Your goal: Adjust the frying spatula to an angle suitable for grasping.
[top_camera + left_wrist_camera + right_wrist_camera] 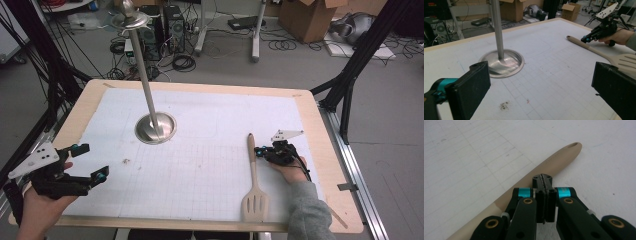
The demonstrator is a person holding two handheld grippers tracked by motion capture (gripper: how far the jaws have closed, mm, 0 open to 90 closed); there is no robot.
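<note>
Steel dish (169,131) holds an upright pole (142,65) — spatula (254,186) lies apart.

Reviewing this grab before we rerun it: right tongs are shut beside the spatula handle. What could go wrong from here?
1. The right tongs are shut over the spatula handle with nothing between them; pushing down may just shove or roll it instead of gripping.
2. The handle is long with a wide slotted blade at the far end; a grip near its tip could let it swing or tilt.
3. The metal stand rises nearby; a lifted spatula might strike its pole.
</note>
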